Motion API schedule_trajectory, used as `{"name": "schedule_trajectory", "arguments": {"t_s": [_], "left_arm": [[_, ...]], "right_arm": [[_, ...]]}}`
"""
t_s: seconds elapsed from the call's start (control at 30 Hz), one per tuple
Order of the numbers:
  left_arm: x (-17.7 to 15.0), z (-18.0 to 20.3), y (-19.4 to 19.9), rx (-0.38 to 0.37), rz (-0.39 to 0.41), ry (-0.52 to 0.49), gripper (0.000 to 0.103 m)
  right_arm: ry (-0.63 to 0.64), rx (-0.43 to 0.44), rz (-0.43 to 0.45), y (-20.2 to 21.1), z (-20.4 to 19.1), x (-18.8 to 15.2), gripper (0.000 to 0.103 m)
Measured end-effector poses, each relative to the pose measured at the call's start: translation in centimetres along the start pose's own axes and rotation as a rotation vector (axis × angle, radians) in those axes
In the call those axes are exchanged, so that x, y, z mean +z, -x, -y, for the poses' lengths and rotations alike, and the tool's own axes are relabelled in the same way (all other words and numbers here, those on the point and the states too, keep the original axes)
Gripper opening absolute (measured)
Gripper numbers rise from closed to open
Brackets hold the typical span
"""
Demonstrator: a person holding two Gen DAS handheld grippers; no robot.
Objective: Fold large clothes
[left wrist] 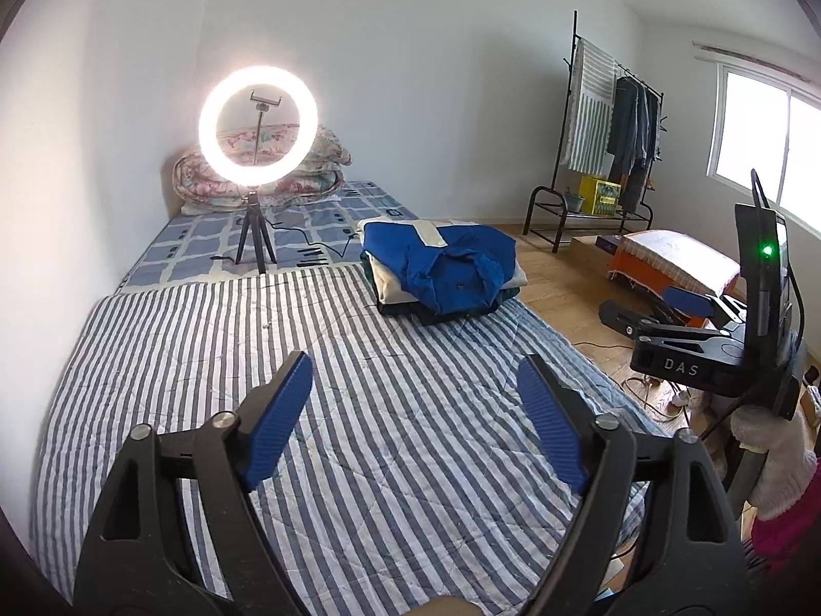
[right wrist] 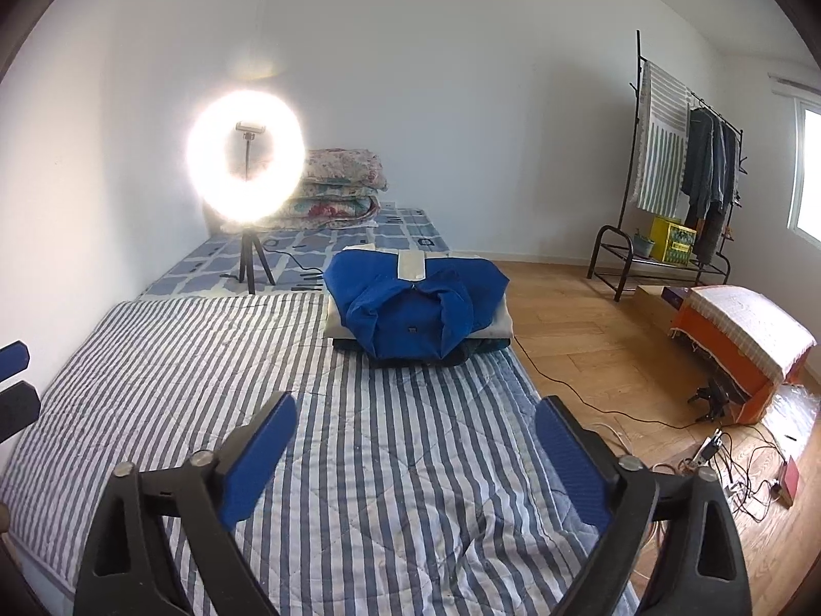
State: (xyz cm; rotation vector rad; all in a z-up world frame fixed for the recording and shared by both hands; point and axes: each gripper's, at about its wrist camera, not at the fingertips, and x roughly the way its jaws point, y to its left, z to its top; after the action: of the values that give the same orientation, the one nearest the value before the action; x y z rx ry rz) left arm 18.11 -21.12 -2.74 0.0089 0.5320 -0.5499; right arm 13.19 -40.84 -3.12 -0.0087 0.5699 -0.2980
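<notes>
the striped quilt (left wrist: pixel 359 436) is filling the lower half of both frames, lying flat over the bed, with the blue checked sheet (left wrist: pixel 318 215) showing beyond it toward the upper left.

the clothes rack (right wrist: pixel 667 164) is standing at the right edge of the right wrist view, with dark garments and a striped cloth hanging from it. the orange box (right wrist: pixel 739 359) under a pale cover is sitting on the wooden floor at the right, cables trailing near it.

the folded quilts (right wrist: pixel 344 179) are stacked at the far wall, just behind the ring light (left wrist: pixel 258 126), which is glowing on its small tripod at upper left.

the stack of folded clothes (right wrist: pixel 418 308), your task pile, is resting just above centre of the frame, at the quilt's far right edge, a blue garment (left wrist: pixel 451 267) lying on top with a pale strip across its collar.

your left gripper (left wrist: pixel 415 374) is hanging over the bare stripes at bottom centre of its own view, jaws spread wide, nothing between them. your right gripper (right wrist: pixel 415 413) is doing the same in its view, jaws gaping and empty, well short of the pile. your right hand (left wrist: pixel 769 462), in a pale fuzzy sleeve, is showing at the lower right of the left wrist view.
</notes>
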Motion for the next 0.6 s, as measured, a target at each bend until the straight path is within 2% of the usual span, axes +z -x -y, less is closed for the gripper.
{"name": "schedule_trajectory", "arguments": {"t_s": [0.17,0.6], "left_arm": [[-0.7,-0.3,-0.2,0.037,0.0,-0.035,0.101],[-1.5,-1.2,-1.1,0.104,-0.041,-0.058,0.103]], "right_arm": [[0.003,-0.016,-0.01,-0.3,-0.3,-1.0,0.103],[-0.023,-0.036,-0.019,-0.8,-0.1,-1.5,0.103]]}}
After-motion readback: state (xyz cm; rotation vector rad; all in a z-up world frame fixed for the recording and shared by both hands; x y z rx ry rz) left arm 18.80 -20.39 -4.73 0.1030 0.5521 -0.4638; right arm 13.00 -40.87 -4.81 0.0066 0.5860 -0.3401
